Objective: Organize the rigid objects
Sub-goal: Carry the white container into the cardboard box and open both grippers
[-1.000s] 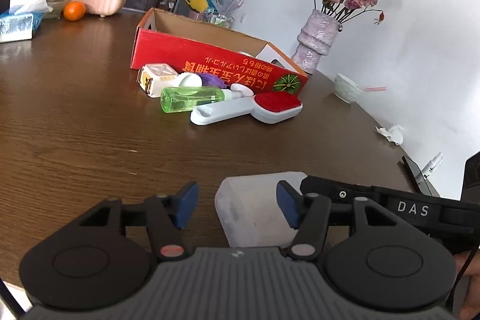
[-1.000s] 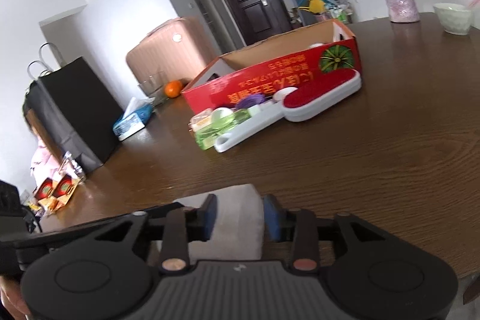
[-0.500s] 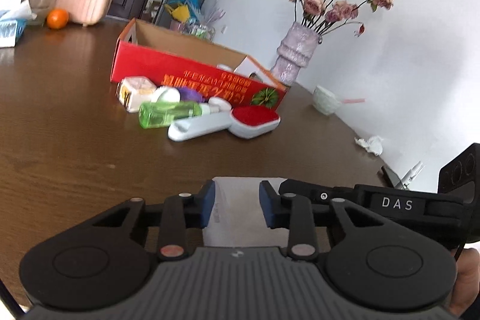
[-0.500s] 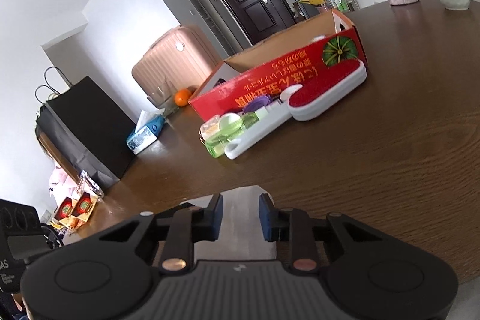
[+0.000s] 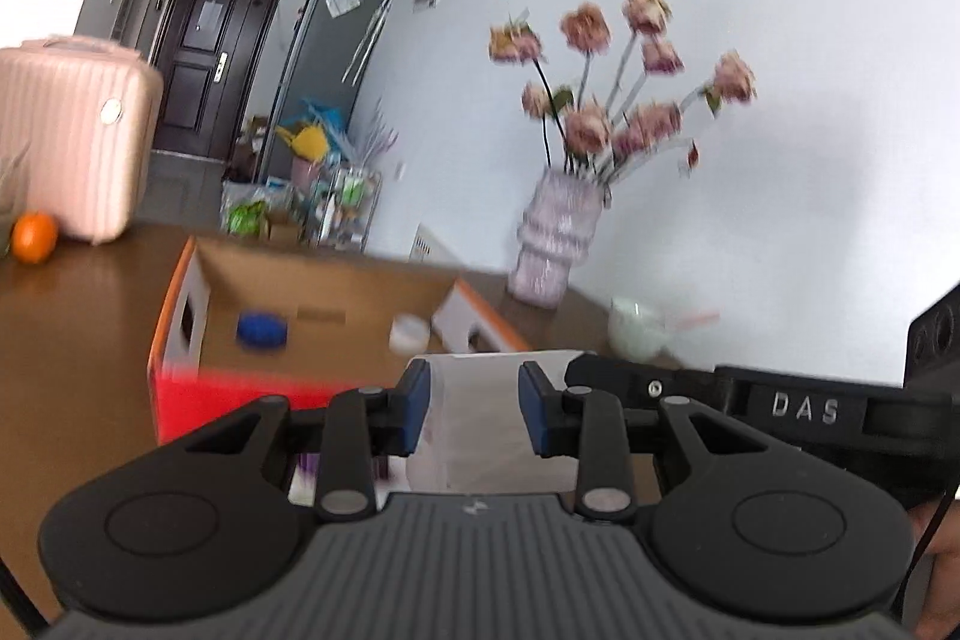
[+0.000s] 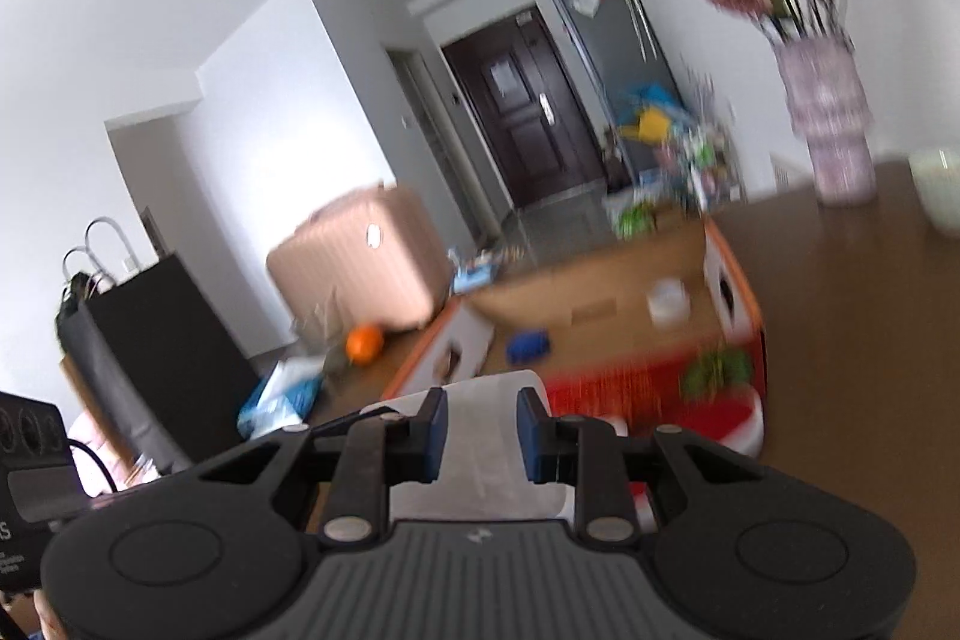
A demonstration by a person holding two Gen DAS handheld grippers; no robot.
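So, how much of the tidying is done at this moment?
Done: a blue item and a white jar lie in the red box. In hand: both the left gripper and right gripper clamp a white container. Left: the lint brush outside the box.

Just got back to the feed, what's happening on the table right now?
A person holds a gripper in each hand, and both sets of tongs are clamped on one translucent white container: the left tongs and the right tongs grip it from two sides. It is raised in front of the open red cardboard box, which already holds a blue lid and a white jar. The red lint brush lies outside the box.
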